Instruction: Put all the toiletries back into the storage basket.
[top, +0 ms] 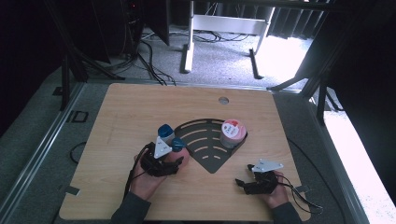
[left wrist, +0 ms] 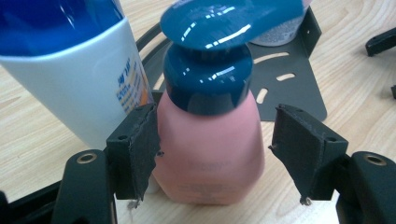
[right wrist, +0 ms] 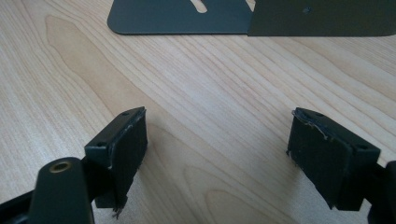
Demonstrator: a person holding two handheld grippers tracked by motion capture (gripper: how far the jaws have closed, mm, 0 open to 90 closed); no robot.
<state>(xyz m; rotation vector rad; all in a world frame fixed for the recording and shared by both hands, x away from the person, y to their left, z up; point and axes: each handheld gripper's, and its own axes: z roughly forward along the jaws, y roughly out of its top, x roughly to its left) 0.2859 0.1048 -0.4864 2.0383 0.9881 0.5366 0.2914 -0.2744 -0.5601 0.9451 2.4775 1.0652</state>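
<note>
A pink bottle [left wrist: 210, 154] with a dark blue pump cap stands upright on the wooden table between the jaws of my left gripper [left wrist: 217, 140]. The left pad sits at the bottle's side and a small gap shows at the right pad, so the gripper is open. In the high view the left gripper [top: 175, 161] is at the pink bottle [top: 182, 157], just left of the black slotted rack [top: 205, 140]. A white bottle [left wrist: 84, 88] with a blue top stands right beside it. My right gripper [right wrist: 217, 149] rests open over bare wood, near the table's front right [top: 243, 174].
A pink-lidded tub [top: 232, 133] stands on the rack's far right corner. The rack's edge [right wrist: 187, 18] lies ahead of the right gripper. A round hole [top: 223, 100] is near the table's far edge. Cables and desk legs lie on the floor beyond.
</note>
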